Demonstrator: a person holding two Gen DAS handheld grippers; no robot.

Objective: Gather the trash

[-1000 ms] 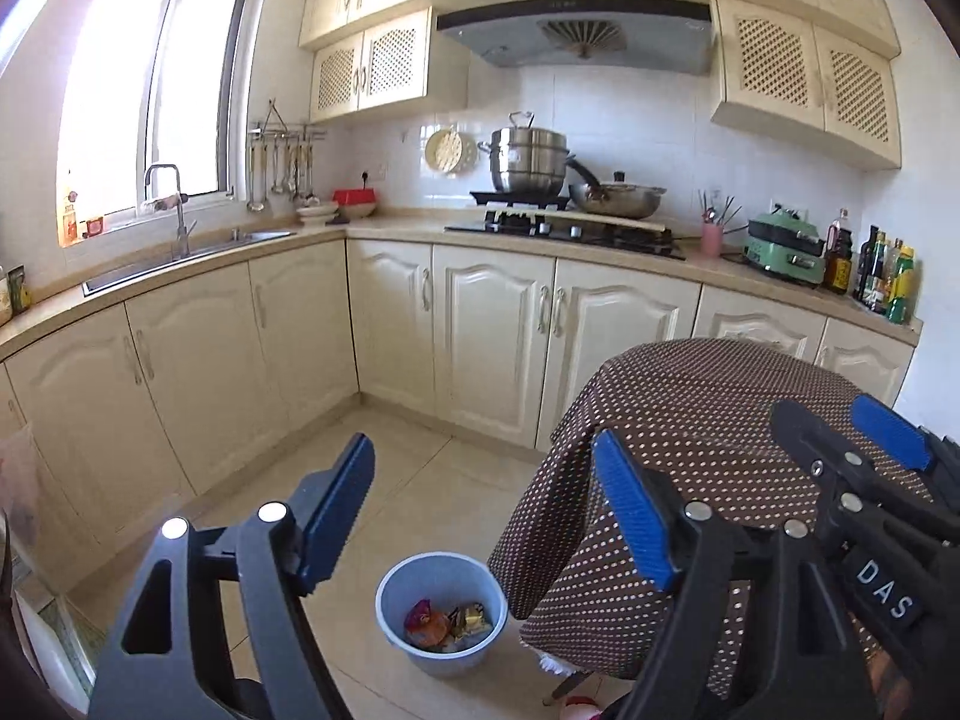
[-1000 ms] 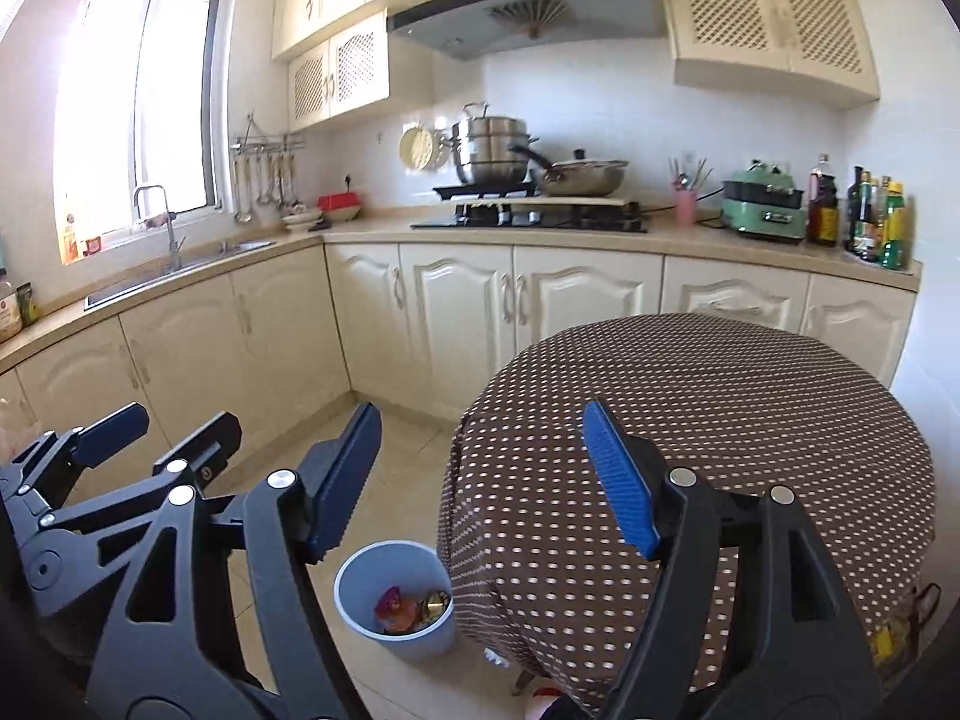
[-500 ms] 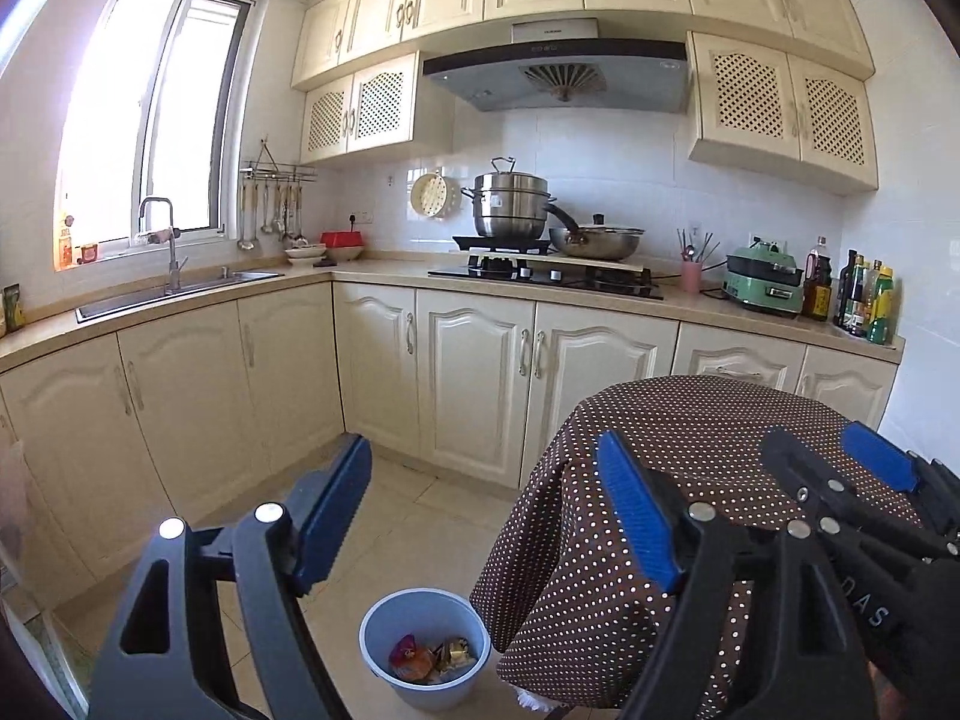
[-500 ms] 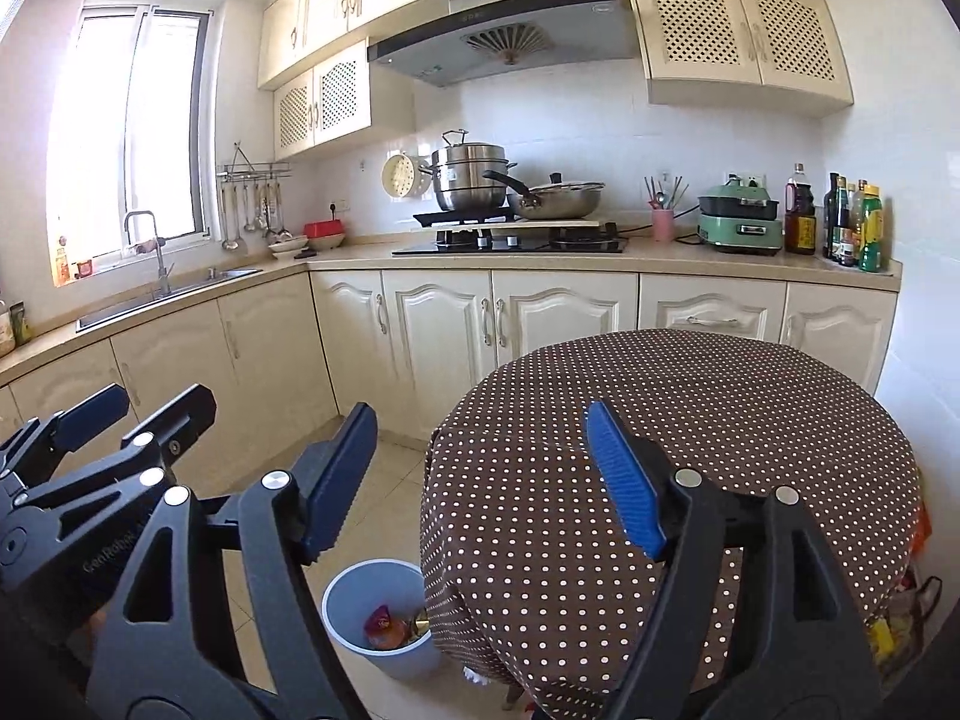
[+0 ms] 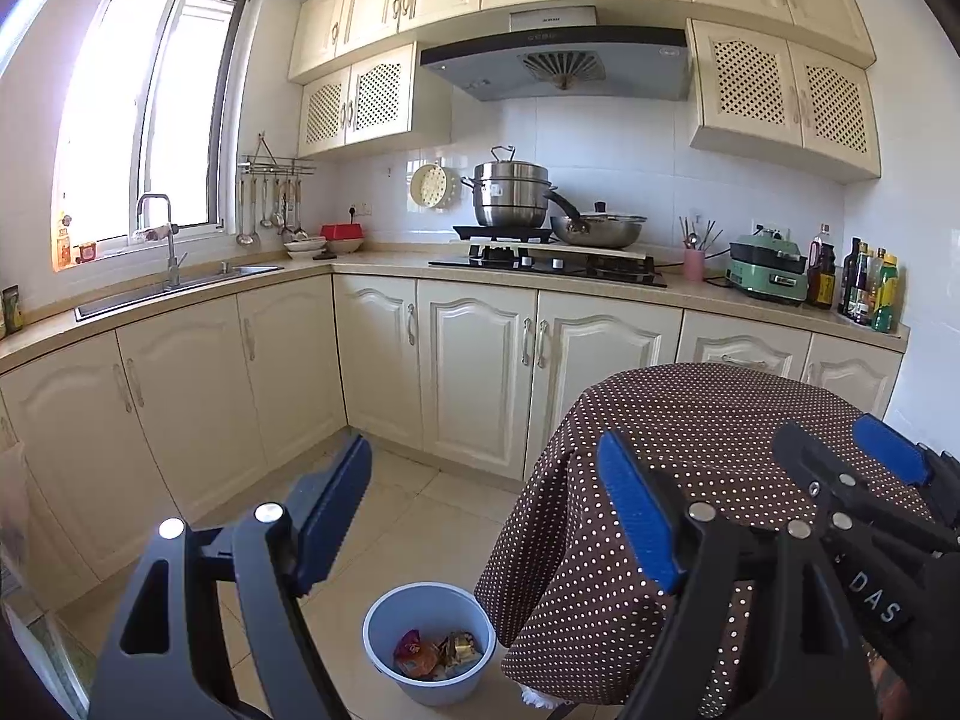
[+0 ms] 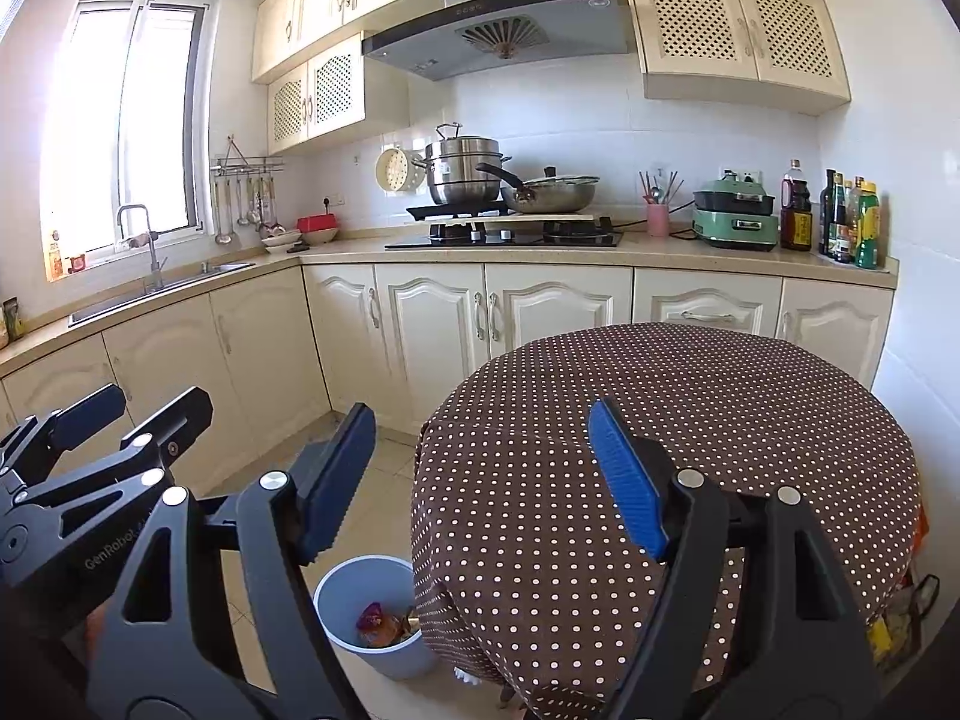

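- Down on the tiled floor sits the pale blue bin (image 5: 429, 639), tucked just beside the draped edge of the round table (image 6: 690, 420) in its brown polka-dot cloth.
- Inside the bin: crumpled wrappers (image 5: 435, 654), a reddish-orange one and something gold and shiny, lying at the bottom.
- Left hand-held gripper (image 5: 486, 516): blue pads spread wide, nothing between them, hanging in the air above the bin.
- Right hand-held gripper (image 6: 480, 474): jaws wide apart too, gripping nothing, poised over the table's near edge.
- Back on the counter, a lidded steel steamer pot (image 6: 463, 171) and a lidded wok (image 6: 552, 192) sit on the stove.
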